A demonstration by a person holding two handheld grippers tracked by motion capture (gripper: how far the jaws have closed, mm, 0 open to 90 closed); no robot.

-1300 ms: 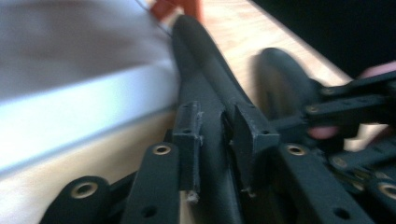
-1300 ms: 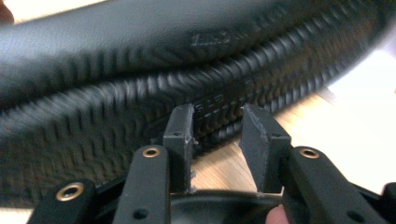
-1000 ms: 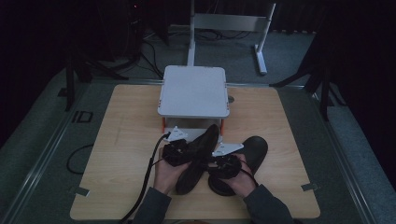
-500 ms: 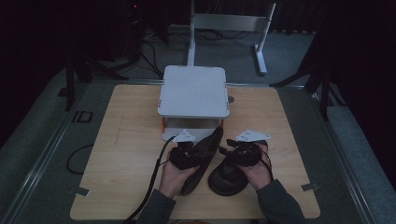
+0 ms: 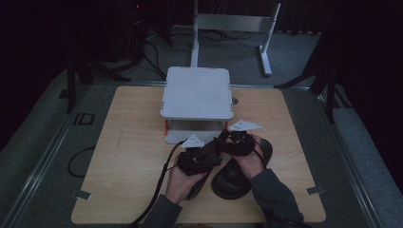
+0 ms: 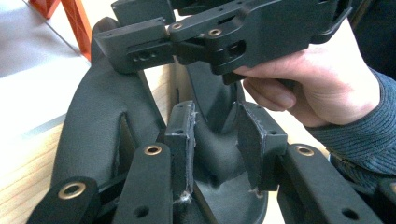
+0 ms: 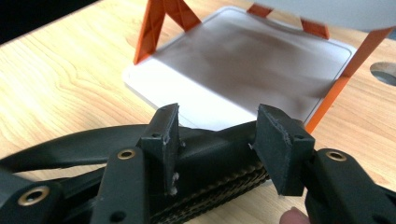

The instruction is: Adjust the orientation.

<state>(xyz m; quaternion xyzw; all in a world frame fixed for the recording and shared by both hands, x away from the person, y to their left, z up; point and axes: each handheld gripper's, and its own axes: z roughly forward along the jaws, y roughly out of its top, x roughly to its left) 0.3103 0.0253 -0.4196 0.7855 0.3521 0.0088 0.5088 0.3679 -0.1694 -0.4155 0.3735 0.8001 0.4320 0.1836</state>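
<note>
Two black sandals lie near the table's front. My left gripper [image 5: 210,153] is shut on the strap part of the left sandal [image 5: 199,187] and holds it tilted on its edge. The left gripper view has that sandal [image 6: 102,116] between the pads [image 6: 182,135]. My right gripper [image 5: 220,141] reaches in from the right over the same sandal's toe end. Its jaws have just been opening. In the right gripper view the sandal's toe [image 7: 210,154] sits between the pads, and the right pad [image 7: 280,149] stands off it. The other sandal [image 5: 233,183] lies flat under the right forearm.
A white two-level stand [image 5: 197,92] with orange legs [image 7: 159,28] is just beyond the sandals; its lower tray [image 7: 247,60] is bare. The wooden table [image 5: 128,142] has room left and right. A cable [image 5: 161,185] trails from the left gripper to the front edge.
The right hand has moved away from the person toward the stand and risen a little, and its jaws have widened. The left hand and its sandal have stayed put.
</note>
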